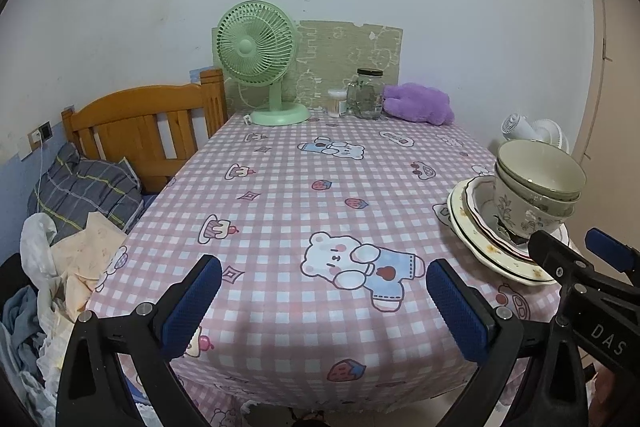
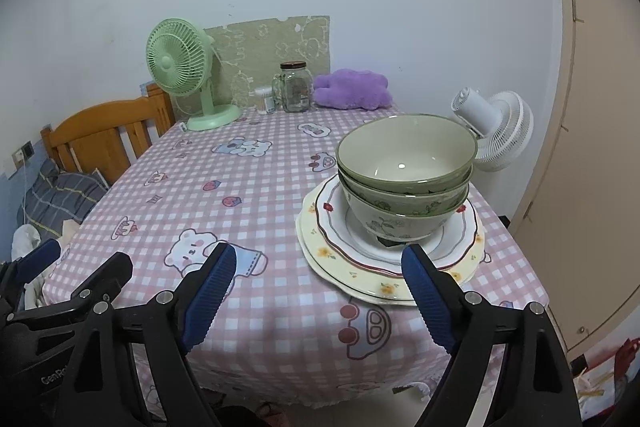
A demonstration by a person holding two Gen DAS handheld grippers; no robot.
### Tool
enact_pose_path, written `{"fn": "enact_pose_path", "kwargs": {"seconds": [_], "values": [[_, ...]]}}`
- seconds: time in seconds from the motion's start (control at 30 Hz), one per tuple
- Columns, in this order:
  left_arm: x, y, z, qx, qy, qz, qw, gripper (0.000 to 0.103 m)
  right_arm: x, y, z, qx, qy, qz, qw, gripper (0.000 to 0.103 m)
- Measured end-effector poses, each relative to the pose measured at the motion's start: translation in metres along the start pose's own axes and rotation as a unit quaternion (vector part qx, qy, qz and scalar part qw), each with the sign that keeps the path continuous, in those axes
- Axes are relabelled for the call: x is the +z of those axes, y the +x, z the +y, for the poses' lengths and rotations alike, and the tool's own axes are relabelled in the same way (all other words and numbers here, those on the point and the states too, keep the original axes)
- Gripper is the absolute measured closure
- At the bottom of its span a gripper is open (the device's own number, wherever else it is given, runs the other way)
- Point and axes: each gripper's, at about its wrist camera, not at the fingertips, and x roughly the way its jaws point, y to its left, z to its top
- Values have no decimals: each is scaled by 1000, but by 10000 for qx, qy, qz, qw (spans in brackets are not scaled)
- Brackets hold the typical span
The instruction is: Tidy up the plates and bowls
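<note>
Right wrist view gives us the clearest look at the stacked bowls [image 2: 404, 179]: three nest one inside another, the top one green-rimmed and cream inside, the bottom one pale with a leafy print. They sit on a white plate with a dark red scalloped rim [image 2: 452, 243], which lies on a larger cream plate with yellow flowers [image 2: 384, 287]. The whole pile stands near the right front corner of the tabletop [image 2: 260, 211], which is covered by a pink checked cloth printed with bears and strawberries. Our right claw [image 2: 316, 291] hangs just in front of the pile with its blue pads spread wide and nothing between them; its right pad overlaps the near edge of the plates in the picture, but we cannot tell whether it touches them. Our left claw [image 1: 324, 307] is released too, jaws wide apart over the bare cloth near the front edge, well to the left of the crockery [image 1: 532, 203]. At the far edge of the tabletop stand a green desk fan [image 2: 180, 79], a small tub of cotton swabs [image 2: 264, 99], a glass jar with a dark lid [image 2: 296, 87] and a purple plush toy [image 2: 352, 89]. A white fan [image 2: 496, 131] stands beyond the right edge, and a wooden bed frame [image 2: 104, 135] with striped bedding lies to the left.
</note>
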Motion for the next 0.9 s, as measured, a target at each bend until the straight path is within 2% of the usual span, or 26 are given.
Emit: {"fn": "enact_pose_path", "kwargs": {"seconds": [0.9], "values": [[-1,-1,4,42,-16,-42,10000,0,2,5,4,4,-22,62,10000,16]]}}
